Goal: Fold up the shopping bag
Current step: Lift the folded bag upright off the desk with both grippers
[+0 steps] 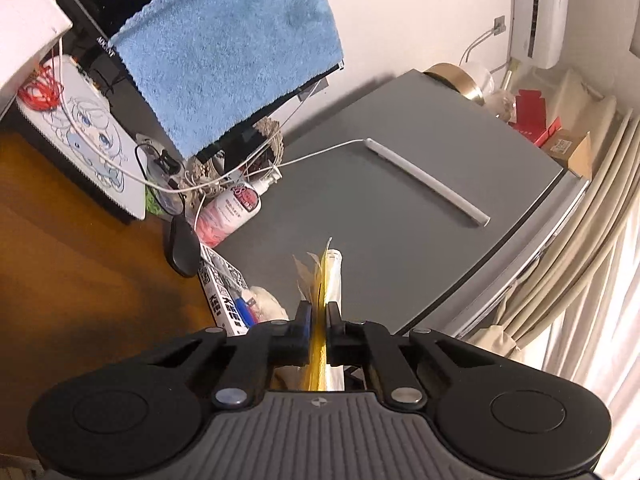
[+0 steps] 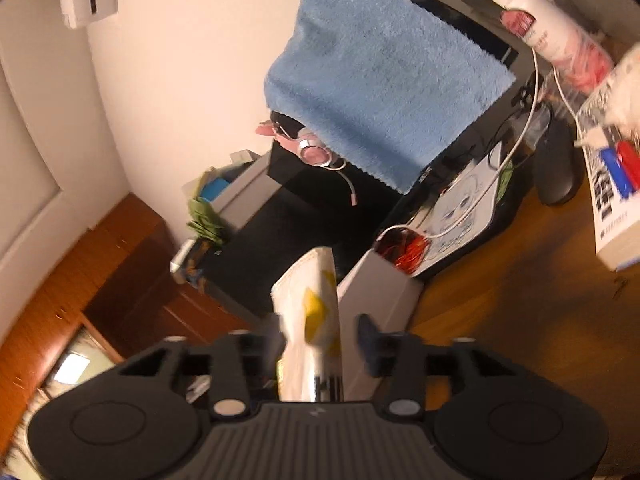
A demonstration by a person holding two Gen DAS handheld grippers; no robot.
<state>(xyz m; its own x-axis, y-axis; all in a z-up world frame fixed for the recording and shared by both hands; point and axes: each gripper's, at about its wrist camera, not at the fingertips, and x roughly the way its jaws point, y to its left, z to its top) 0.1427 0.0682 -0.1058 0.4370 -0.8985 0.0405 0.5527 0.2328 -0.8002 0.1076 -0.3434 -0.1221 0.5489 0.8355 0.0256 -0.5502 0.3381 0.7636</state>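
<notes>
The shopping bag is thin white plastic with yellow print. In the left wrist view its gathered edge stands up between the fingers, and my left gripper is shut on it, held above the desk edge and the grey fridge. In the right wrist view a bunched part of the bag runs up between the fingers of my right gripper. Those jaws stand well apart, the bag lies against the left finger, and a gap shows before the right finger. This view is motion-blurred.
A blue towel hangs over a black monitor. On the wooden desk lie a black mouse, a pink lotion bottle, a book, a white box and loose white cables. The grey fridge top is to the right.
</notes>
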